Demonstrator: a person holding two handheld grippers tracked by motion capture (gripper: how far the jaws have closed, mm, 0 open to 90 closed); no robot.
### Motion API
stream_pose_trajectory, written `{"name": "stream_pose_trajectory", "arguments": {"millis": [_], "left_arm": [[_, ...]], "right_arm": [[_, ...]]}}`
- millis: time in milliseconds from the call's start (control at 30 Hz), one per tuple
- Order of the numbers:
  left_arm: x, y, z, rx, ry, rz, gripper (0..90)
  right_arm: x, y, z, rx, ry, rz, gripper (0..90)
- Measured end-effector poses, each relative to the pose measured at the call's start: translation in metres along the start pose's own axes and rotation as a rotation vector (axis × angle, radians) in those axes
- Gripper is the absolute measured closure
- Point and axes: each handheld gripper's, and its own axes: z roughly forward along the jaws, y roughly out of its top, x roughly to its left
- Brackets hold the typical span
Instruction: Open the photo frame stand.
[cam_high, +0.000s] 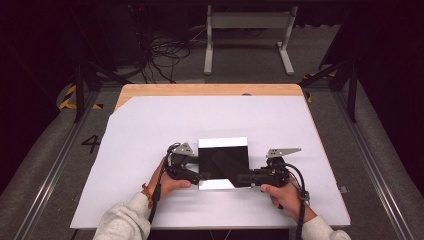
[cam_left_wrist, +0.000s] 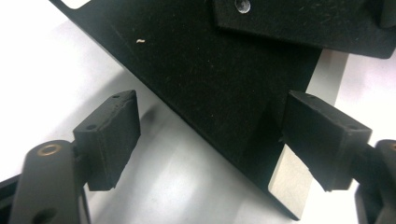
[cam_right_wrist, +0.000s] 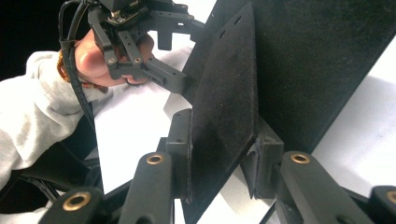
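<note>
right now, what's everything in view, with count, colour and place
board: 1, black with a white strip at its far and near edges, middle of the sheet, between the two grippers
flap: 1, black, lifted edge-up in the right gripper view, the right gripper's pads pressed on both its faces
sheet: 1, white, covers most of the table
table: 1, light wood, bare strip at the far edge
frame: 1, white, on the floor beyond the table
cables: several, black, floor beyond the table
left gripper: 1, black, jaws apart astride the board's corner
right gripper: 1, black, shut on the flap
hands: 2, near edge, pale sleeves
</note>
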Motion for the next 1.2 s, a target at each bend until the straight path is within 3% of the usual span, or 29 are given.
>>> {"name": "stream_pose_trajectory", "arguments": {"millis": [200,467,700,900,1200], "left_arm": [[-0.004,0.005,0.002,-0.021,-0.036,0.027,34.1],[-0.002,0.006,-0.003,-0.054,-0.045,0.019,42.6],[-0.004,0.012,-0.017,-0.112,0.018,0.065,54.3],[-0.006,0.013,-0.021,-0.133,0.039,0.083,57.5],[-0.005,0.011,-0.019,-0.128,0.019,0.085,55.5]], "right_arm": [[0.002,-0.001,-0.001,0.023,-0.010,-0.023,68.3],[0.001,-0.001,-0.002,0.031,-0.020,-0.025,68.2],[0.004,0.002,0.000,0.026,-0.046,-0.031,73.0],[0.005,0.002,0.002,0.030,-0.066,-0.046,74.9],[0.009,0.002,0.002,0.046,-0.080,-0.079,75.4]]}}
